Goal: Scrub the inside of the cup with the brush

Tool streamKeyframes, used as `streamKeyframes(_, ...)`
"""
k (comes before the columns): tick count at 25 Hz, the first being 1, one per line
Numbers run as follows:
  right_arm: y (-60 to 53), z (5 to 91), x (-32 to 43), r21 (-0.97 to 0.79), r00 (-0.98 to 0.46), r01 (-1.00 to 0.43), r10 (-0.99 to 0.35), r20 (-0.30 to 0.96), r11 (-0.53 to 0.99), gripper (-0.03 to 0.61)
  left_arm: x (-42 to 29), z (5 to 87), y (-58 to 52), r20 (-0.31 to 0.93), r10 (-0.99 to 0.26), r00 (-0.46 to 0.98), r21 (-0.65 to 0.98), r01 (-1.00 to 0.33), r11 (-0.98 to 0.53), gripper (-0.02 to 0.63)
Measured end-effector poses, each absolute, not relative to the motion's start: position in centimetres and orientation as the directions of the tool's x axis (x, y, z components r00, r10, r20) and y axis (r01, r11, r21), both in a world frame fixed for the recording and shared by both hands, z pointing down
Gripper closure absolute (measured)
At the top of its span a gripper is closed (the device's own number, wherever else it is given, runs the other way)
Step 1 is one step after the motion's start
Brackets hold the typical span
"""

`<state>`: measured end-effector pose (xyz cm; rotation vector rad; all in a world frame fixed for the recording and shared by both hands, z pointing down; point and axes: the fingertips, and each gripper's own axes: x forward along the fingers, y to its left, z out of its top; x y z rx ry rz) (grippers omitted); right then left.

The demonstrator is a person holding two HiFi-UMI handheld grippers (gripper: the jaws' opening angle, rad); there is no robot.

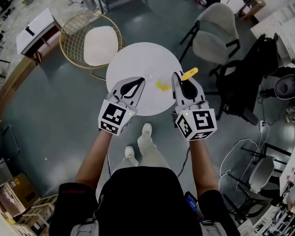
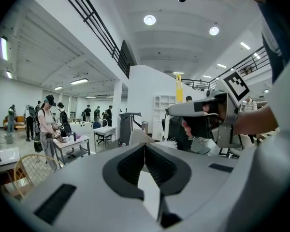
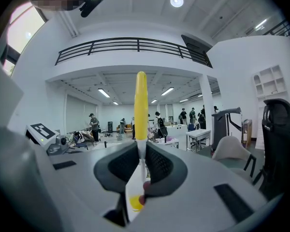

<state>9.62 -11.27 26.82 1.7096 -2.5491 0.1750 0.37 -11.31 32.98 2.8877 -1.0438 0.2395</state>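
Two grippers: one was held in each hand, side by side over the near part of the table, both pointing away from the person and close to level.
Left gripper (image 2: 145,148): its jaws were pressed together with nothing between them.
Right gripper (image 3: 141,151): its jaws were pinched on the brush.
Brush (image 3: 140,105): in the right gripper view, the yellow handle rose upright out of the jaws and a paler shaft ran down between the pads. In the head view, the handle stuck out past the gripper's tip, above the table's right edge.
Cup (image 1: 151,75): clear and faint, it stood on the table ahead of the two gripper tips and between them, apart from both.
Yellow patch (image 1: 162,85): it lay on the tabletop just beside the cup, on the right gripper's side. What it was could not be told.
Table (image 1: 137,53): round and white, on a grey floor.
Wire chair (image 1: 71,43): a round gold frame with a white cushion, it stood just beyond the table on the left.
Grey chair (image 1: 214,33): it stood beyond the table on the right.
Background: people stood among desks well beyond the jaws in both gripper views.
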Motion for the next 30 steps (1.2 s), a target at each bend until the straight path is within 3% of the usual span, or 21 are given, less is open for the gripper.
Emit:
streamKeyframes(17, -16.2, 29.5, 11.8, -0.067, -0.395, -0.919, -0.907, 0.148, 0.389, 0.528, 2.6, 35.5, -15.4, 0.151, -0.617, 0.772, 0.049, -0.629, -0.775, 0.598)
streamKeyframes(30, -19.0, 31.2, 11.1, -0.084, -0.415, -0.91, -0.897, 0.153, 0.406, 0.528, 3.1, 39.4, -17.3, 0.213, -0.581, 0.785, 0.031, -0.6, -0.799, 0.597)
